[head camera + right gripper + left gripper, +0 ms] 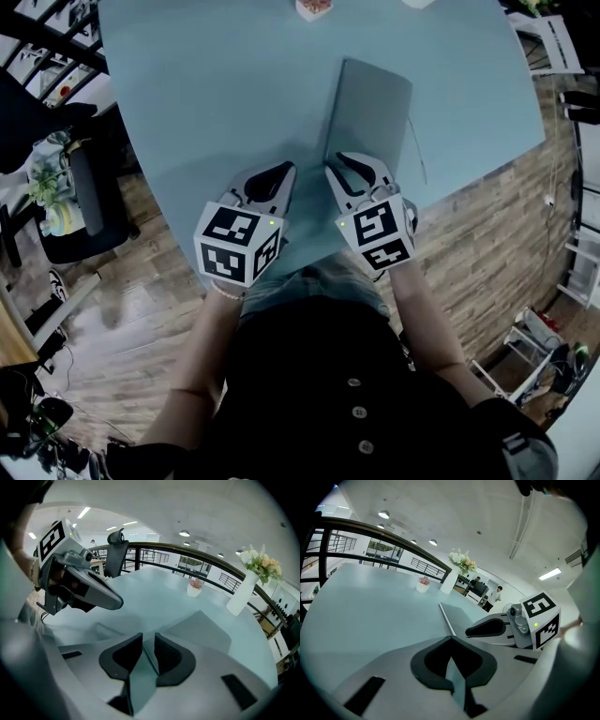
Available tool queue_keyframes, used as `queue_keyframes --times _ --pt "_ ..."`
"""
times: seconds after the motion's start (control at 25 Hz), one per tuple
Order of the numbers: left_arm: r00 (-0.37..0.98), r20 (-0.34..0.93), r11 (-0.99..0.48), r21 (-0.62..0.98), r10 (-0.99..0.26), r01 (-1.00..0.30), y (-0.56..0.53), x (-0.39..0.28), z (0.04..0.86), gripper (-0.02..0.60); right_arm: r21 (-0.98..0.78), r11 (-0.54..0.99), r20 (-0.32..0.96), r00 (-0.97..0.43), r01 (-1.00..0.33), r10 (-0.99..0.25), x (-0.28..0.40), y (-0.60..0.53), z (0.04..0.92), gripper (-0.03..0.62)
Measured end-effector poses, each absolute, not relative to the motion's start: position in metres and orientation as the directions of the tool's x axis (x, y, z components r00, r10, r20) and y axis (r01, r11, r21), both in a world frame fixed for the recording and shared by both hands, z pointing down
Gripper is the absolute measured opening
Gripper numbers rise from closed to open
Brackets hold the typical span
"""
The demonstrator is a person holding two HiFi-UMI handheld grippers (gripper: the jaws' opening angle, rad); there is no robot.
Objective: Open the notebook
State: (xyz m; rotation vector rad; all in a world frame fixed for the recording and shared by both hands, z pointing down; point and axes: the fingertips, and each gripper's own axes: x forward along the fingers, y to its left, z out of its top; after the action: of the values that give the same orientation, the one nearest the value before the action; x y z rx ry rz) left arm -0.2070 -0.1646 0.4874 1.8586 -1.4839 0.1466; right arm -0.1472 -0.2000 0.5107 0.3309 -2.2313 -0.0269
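A closed grey notebook (370,103) lies on the light-blue table (216,94), its near edge towards me. My right gripper (349,161) hangs at that near edge. Its jaws stand a narrow gap apart in the right gripper view (147,637), with only table showing between them and the notebook (201,630) just ahead. My left gripper (281,169) hovers over bare table just left of the notebook's near corner. Its fingertips meet in the left gripper view (451,639) and hold nothing. There the notebook (464,616) lies ahead to the right, beside the right gripper (487,629).
A small pot of pink flowers (314,7) and a white vase of flowers (241,595) stand at the table's far side. A thin cable (415,150) runs along the notebook's right side. The table's near edge is right under the grippers. A chair (84,187) stands on the floor at left.
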Motion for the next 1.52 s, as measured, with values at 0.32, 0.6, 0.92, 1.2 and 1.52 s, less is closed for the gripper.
queue_keyframes --times 0.32,0.6,0.92,1.2,1.52 --pt "0.348 0.512 -0.067 0.489 -0.785 -0.870 -0.166 -0.201 0.494 0.017 0.226 0.962 0.803 -0.528 -0.155 -0.274 -0.141 -0.199 0.526 0.106" --pt "0.339 0.511 -0.053 0.495 -0.790 -0.868 -0.167 -0.209 0.494 0.017 0.295 0.950 0.815 -0.493 -0.101 -0.305 -0.149 -0.200 0.530 0.110" --pt "0.324 0.509 -0.038 0.494 -0.798 -0.869 -0.166 -0.213 0.496 0.017 0.320 0.943 0.822 -0.468 -0.090 -0.324 -0.151 -0.202 0.539 0.103" --pt "0.314 0.504 -0.029 0.495 -0.805 -0.868 -0.168 -0.214 0.495 0.017 0.291 0.951 0.827 -0.473 -0.103 -0.304 -0.153 -0.204 0.540 0.095" --pt "0.317 0.496 -0.037 0.494 -0.808 -0.868 -0.169 -0.204 0.492 0.017 0.248 0.958 0.825 -0.488 -0.141 -0.285 -0.148 -0.205 0.538 0.088"
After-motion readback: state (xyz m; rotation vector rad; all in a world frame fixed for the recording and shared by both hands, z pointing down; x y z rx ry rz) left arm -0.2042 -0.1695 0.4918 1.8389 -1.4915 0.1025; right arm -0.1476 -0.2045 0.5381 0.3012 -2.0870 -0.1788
